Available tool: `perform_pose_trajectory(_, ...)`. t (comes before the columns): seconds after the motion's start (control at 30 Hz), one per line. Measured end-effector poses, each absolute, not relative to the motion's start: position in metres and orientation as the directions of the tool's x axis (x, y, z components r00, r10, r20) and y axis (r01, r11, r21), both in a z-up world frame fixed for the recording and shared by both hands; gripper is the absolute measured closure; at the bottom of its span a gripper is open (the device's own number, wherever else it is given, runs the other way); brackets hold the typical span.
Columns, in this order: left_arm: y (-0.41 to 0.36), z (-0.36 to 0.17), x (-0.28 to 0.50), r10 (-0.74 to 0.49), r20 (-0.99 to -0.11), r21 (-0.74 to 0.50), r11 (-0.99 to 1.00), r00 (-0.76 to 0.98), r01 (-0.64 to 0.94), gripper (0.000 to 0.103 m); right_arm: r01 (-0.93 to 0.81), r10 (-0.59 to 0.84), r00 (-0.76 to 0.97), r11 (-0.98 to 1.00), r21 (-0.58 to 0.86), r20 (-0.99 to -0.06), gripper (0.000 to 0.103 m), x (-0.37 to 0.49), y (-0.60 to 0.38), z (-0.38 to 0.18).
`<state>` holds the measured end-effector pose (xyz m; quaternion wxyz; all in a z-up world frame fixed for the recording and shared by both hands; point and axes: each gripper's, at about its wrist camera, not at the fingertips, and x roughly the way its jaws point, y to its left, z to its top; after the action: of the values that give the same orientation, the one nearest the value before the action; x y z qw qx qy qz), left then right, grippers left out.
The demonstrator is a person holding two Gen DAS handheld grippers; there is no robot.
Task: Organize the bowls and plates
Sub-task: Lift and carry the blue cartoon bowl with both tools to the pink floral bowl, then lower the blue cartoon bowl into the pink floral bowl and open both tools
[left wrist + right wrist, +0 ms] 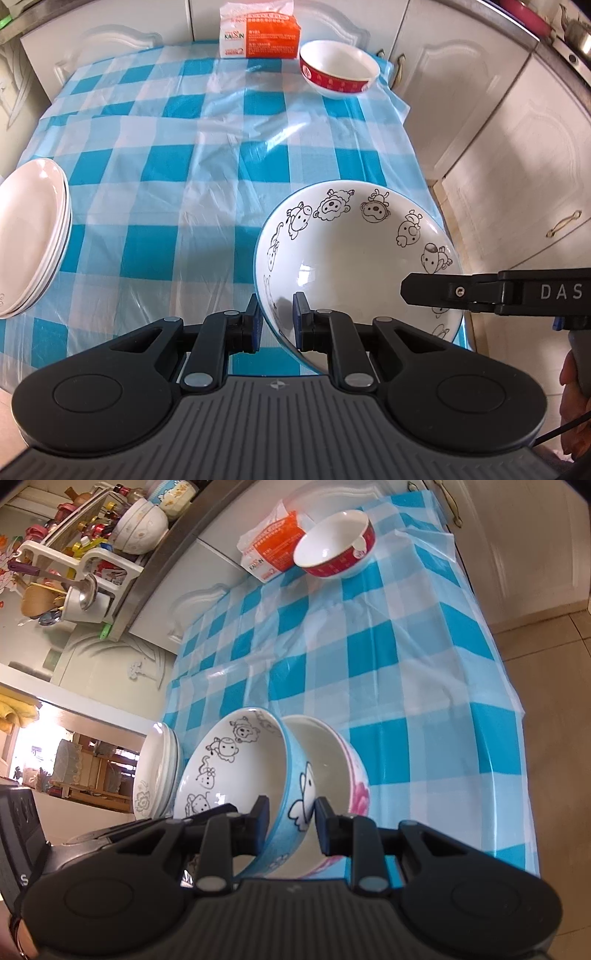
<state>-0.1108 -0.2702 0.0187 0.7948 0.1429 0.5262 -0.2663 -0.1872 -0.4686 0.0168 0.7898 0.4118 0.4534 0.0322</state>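
left wrist view: the left tool [277, 317] is clamped on the rim of the cartoon bowl [354, 266] at the near right of the tabletop [184, 155], the right tool [291, 821] straddling its wall, apart.

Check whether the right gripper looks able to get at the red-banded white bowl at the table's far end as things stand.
Probably not right now: the right gripper straddles the wall of the blue cartoon-animal bowl. The checked tablecloth between it and the red-banded white bowl lies bare, so the path looks free once released.
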Motion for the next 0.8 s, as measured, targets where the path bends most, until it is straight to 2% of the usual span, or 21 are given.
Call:
perform_pose_trajectory(0.23, -0.273, 0.016, -0.115, -0.256, -0.913, -0.027, 0.812, 0.316, 0.583, 0.088, 0.334, 0.418, 0.577, 0.664, 0.669, -0.702, 0.077, -0.188, -0.469, 0.014)
perform_pose_trajectory(0.37, -0.273, 0.014, -0.115, -0.249, -0.915, -0.018, 0.812, 0.317, 0.584, 0.088, 0.31, 0.394, 0.58, 0.703, 0.64, -0.713, 0.071, -0.186, -0.466, 0.019)
perform_pose_trajectory(0.47, -0.273, 0.015, -0.115, -0.246, -0.915, -0.012, 0.811, 0.321, 0.586, 0.088, 0.284, 0.366, 0.576, 0.749, 0.599, -0.731, 0.071, -0.183, -0.464, 0.024)
perform_pose_trajectory(0.63, -0.272, 0.013, -0.113, -0.231, -0.92, -0.007, 0.819, 0.318, 0.574, 0.087, 0.283, 0.349, 0.571, 0.766, 0.577, -0.744, 0.065, -0.184, -0.466, 0.025)
perform_pose_trajectory(0.8, -0.27, 0.012, -0.109, -0.225, -0.92, -0.012, 0.835, 0.32, 0.55, 0.085, 0.322, 0.316, 0.576, 0.761, 0.564, -0.754, 0.052, -0.19, -0.471, 0.024)
